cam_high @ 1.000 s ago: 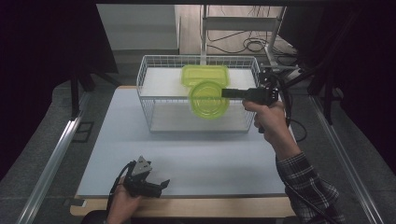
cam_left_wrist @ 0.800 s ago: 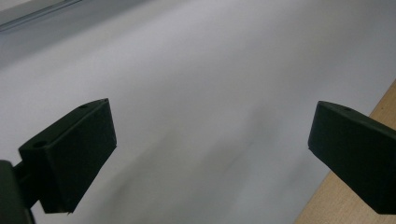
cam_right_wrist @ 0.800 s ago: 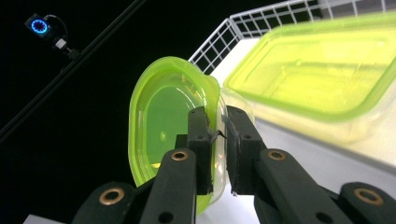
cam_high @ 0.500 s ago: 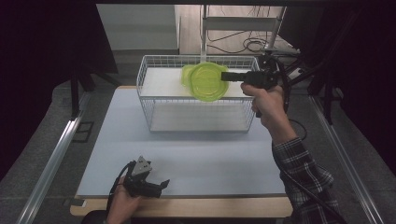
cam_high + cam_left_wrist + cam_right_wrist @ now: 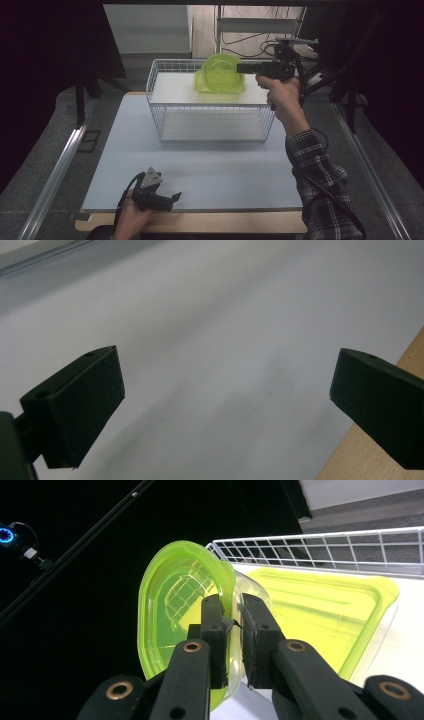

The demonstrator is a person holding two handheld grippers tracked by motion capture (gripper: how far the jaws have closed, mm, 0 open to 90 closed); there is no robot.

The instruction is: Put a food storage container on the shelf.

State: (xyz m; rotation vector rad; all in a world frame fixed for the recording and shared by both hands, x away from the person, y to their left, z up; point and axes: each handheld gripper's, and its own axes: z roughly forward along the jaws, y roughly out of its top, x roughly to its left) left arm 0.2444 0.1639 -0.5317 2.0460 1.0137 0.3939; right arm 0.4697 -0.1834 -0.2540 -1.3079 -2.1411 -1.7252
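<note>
A white table is seen from above, with a white wire basket standing on its far half. All places below are given from this basket.

Above the basket's far right corner, the right gripper is held level by a hand with a checked sleeve, its jaws pointing left across the basket. A round green lid is clamped by its edge between the jaws, which are closed tight on the rim. The lid is held on edge, roughly upright, above the far part of the basket and clear of the wire. In the right gripper view, the same lid is seen standing between the two black jaws, with the thin plastic rim pinched between the pads.

Inside the basket, at its far side, a green rectangular container is seen, mostly hidden behind the lid in the high view. In the right gripper view, the container is shown lying on the basket's white floor, just beyond the lid and close to the wire wall.

Well in front of the basket, near the table's near edge and towards the left, the left gripper is rested on the table surface in a hand. Its jaws are spread wide apart with nothing between them, as shown in the left gripper view, where bare white table is seen between the jaws.
</note>
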